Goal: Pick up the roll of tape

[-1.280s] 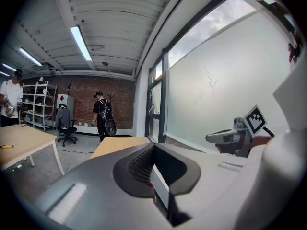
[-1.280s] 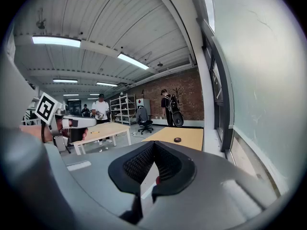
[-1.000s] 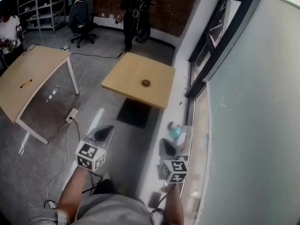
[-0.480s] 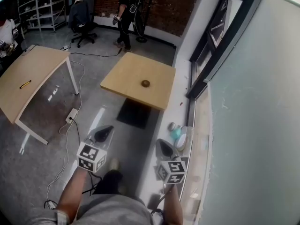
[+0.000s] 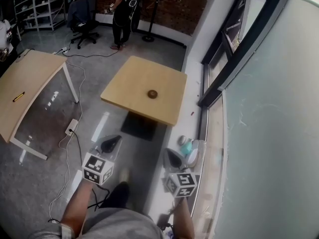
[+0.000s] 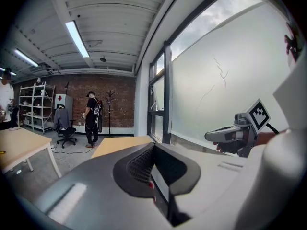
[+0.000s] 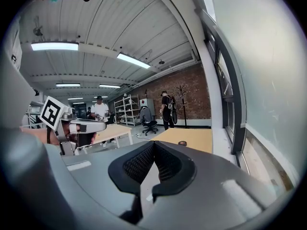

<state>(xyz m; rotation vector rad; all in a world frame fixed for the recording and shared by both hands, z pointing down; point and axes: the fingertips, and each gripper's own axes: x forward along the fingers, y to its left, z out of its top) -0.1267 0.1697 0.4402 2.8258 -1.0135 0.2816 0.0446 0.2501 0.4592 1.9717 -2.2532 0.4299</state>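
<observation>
**Both grippers clenched and empty, tape roll well ahead on the square table**

In the head view the left gripper (image 5: 111, 143) and the right gripper (image 5: 173, 158) are held side by side low in the frame, each pointing forward over the grey floor (image 5: 45, 183). Each gripper's own view shows its jaws pressed together with nothing between them. The roll of tape (image 5: 152, 94), small, dark and round, lies flat near the middle of a square light-wood table (image 5: 130, 78), well apart from both grippers and ahead of them. In the right gripper view it shows as a dark ring on the tabletop, beyond the closed jaws. A black mat (image 5: 139, 126) lies on the floor under the table's near edge. To the left stands a second, longer wooden table (image 5: 35, 71) with a small yellow object (image 5: 18, 96) on it, and a white power strip (image 5: 71, 127) lies on the floor near its leg. At the back a person in black (image 5: 122, 11) stands beside an office chair (image 5: 79, 19), before a brick wall (image 5: 174, 4). A frosted window (image 5: 269, 123) fills the right side
</observation>
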